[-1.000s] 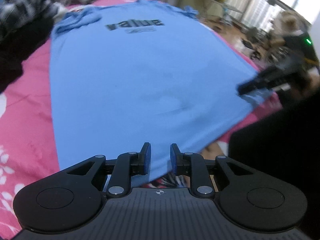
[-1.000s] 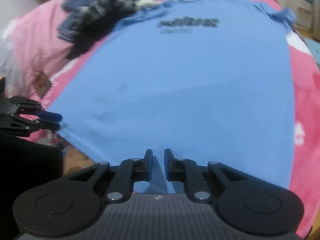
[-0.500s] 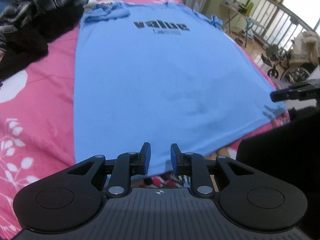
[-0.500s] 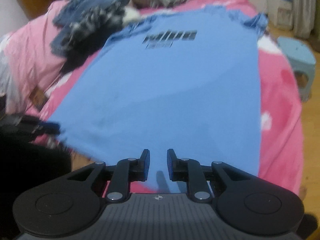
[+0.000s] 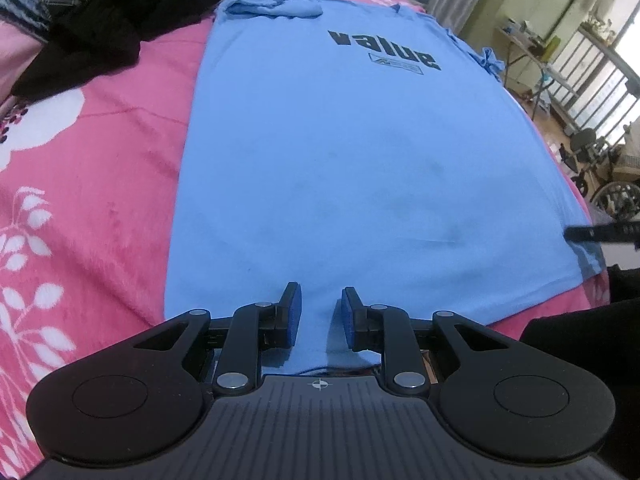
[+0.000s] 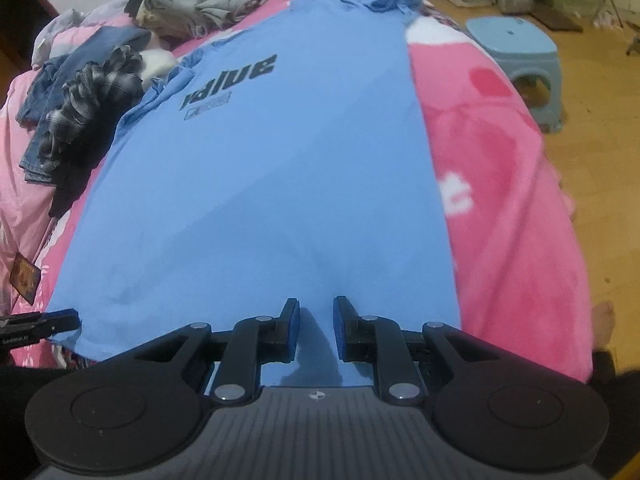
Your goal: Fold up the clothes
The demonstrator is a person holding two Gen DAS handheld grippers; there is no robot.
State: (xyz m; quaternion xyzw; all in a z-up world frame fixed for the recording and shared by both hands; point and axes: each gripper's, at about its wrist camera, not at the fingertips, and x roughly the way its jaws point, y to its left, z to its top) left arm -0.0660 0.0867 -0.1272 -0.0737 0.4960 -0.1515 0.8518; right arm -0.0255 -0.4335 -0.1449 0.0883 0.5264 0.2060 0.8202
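Observation:
A light blue T-shirt (image 5: 360, 160) printed "value" lies flat, front up, on a pink bedspread (image 5: 100, 180), collar at the far end. My left gripper (image 5: 321, 312) is at the near hem toward the shirt's left corner, open by a small gap, the cloth lying between and under its fingers. My right gripper (image 6: 316, 320) stands the same way at the hem of the T-shirt (image 6: 260, 180) near its right corner, also open. Each wrist view shows the other gripper at the opposite corner: the right gripper (image 5: 592, 234) and the left gripper (image 6: 44, 324).
A heap of dark, plaid and denim clothes (image 5: 100, 20) lies on the bed left of the shirt, seen also as a pile (image 6: 80, 100). A pale blue stool (image 6: 516, 52) stands on the wooden floor beside the bed. A bare foot (image 6: 602, 320) is at the bed's edge.
The shirt has settled flat on the bed and both grippers have come down to its hem. The right gripper's fingers have spread a little wider; the left gripper's gap looks unchanged.

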